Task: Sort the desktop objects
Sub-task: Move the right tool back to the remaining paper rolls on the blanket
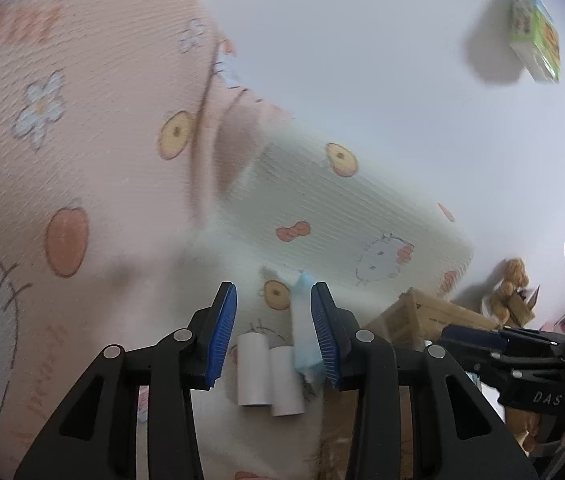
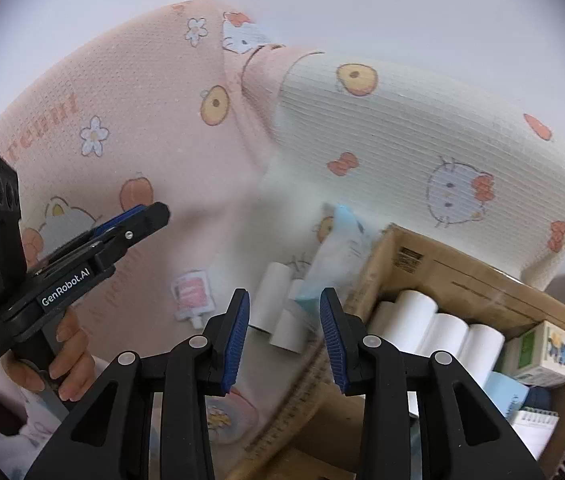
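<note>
Two white paper rolls [image 1: 266,372] [image 2: 278,316] lie side by side on the pink cartoon-print cloth [image 1: 82,160] [image 2: 122,100], with a blue-and-white packet [image 1: 304,332] [image 2: 334,256] beside them against the cardboard box [image 1: 434,312] [image 2: 462,276]. My left gripper [image 1: 273,336] [image 2: 158,210] hovers over the rolls, open, with nothing between its pads. My right gripper [image 2: 285,338] [image 1: 452,336] hangs near the box's corner. Its jaws stand apart and grip nothing. The box holds several white rolls [image 2: 442,328], a small green-and-white carton [image 2: 550,356] and a notepad [image 2: 534,420].
A white printed cushion [image 1: 342,208] [image 2: 422,140] lies behind the box. A green carton [image 1: 536,32] stands far off on the white table. A brown plush toy [image 1: 512,284] sits beyond the box. A small pink pouch [image 2: 192,294] lies on the cloth. A hand [image 2: 66,360] holds the left gripper.
</note>
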`<state>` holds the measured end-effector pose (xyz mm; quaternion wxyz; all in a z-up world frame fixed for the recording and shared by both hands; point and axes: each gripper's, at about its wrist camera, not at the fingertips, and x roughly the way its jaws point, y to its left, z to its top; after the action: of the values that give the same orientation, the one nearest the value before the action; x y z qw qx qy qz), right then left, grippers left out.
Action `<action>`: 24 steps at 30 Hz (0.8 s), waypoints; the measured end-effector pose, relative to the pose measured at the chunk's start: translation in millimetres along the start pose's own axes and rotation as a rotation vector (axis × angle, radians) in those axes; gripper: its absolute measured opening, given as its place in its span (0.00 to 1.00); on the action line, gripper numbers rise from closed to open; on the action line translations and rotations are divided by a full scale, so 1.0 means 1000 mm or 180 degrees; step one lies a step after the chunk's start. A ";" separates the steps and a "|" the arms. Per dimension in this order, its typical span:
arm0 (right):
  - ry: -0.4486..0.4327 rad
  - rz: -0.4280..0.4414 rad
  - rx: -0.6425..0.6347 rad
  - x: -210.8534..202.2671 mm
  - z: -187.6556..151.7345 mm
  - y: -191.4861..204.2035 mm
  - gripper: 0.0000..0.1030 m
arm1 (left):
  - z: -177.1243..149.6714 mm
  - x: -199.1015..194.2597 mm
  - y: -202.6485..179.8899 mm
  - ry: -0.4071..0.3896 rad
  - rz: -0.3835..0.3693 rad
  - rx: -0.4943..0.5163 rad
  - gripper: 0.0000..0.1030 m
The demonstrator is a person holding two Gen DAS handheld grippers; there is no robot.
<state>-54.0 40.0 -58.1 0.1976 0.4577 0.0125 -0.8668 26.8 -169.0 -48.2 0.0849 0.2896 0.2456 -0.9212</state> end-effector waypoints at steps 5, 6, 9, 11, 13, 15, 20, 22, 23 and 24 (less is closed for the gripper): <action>-0.0093 0.0046 0.0026 0.012 0.009 0.023 0.32 | -0.007 0.003 0.021 -0.0013 0.0192 0.0002 0.44; -0.0102 0.0068 0.0029 0.014 0.011 0.026 0.32 | -0.008 0.006 0.024 -0.0005 0.0186 -0.0012 0.44; -0.0122 0.0178 0.0087 0.027 0.012 0.038 0.32 | -0.013 0.020 0.036 0.0156 0.0104 -0.0118 0.44; -0.0088 0.0217 0.0166 0.040 0.011 0.043 0.32 | -0.018 0.032 0.041 0.0281 0.0093 -0.0140 0.44; 0.0022 0.0183 0.0234 0.059 0.010 0.047 0.32 | -0.022 0.042 0.045 0.0401 0.0180 -0.0132 0.44; 0.0054 0.0106 0.0331 0.076 0.009 0.048 0.32 | -0.025 0.048 0.053 0.0417 0.0304 -0.0190 0.44; 0.0171 -0.0144 0.0406 0.105 -0.001 0.049 0.32 | -0.030 0.049 0.072 0.0422 0.0348 -0.0344 0.45; 0.0134 -0.0213 0.0391 0.109 -0.005 0.051 0.32 | -0.033 0.049 0.078 0.0449 0.0297 -0.0416 0.48; 0.0114 -0.0276 0.0364 0.111 -0.007 0.054 0.32 | -0.034 0.052 0.081 0.0483 0.0230 -0.0461 0.49; 0.0098 -0.0298 0.0334 0.112 -0.008 0.056 0.32 | -0.037 0.056 0.085 0.0535 0.0129 -0.0531 0.49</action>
<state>-84.0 -46.8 -143.4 0.1323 0.4797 -0.0085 -0.8673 24.2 -225.0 -141.1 0.1064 0.3627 0.3218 -0.8681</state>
